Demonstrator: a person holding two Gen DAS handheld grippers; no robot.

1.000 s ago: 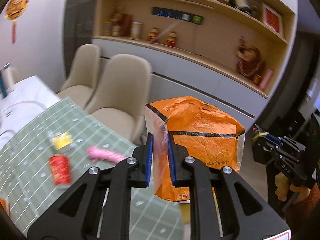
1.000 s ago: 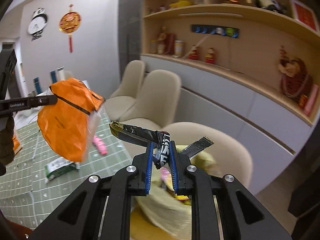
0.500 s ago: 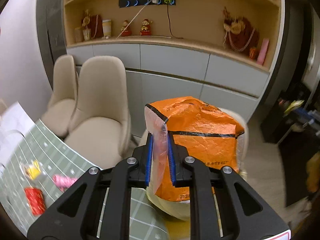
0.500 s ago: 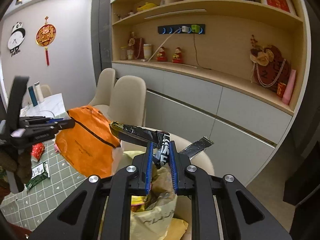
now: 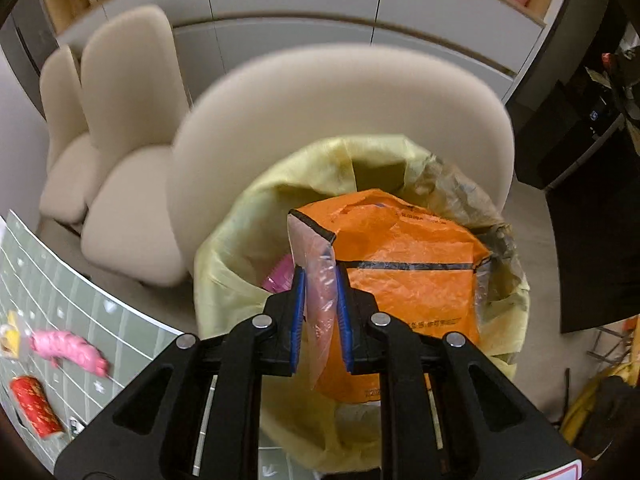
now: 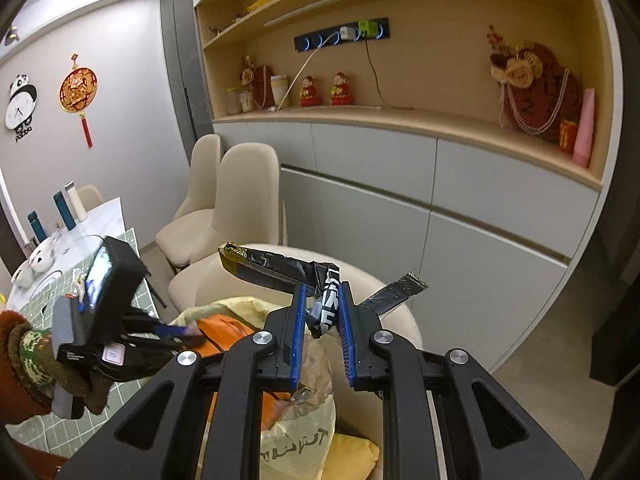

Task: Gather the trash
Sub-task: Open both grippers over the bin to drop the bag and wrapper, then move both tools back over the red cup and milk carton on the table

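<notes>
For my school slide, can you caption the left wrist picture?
Left gripper holds an orange bag over a yellow trash bag.

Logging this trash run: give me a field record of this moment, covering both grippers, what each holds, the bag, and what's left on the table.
left gripper: shut on orange packet, held over the bag's mouth
right gripper: shut on black wrapper, beside and above the bag
yellow trash bag: open, sitting on a beige chair, some pink trash already inside
green table mat: pink wrapper, red wrapper and a yellow item not yet collected
step: orange packet not yet released
</notes>
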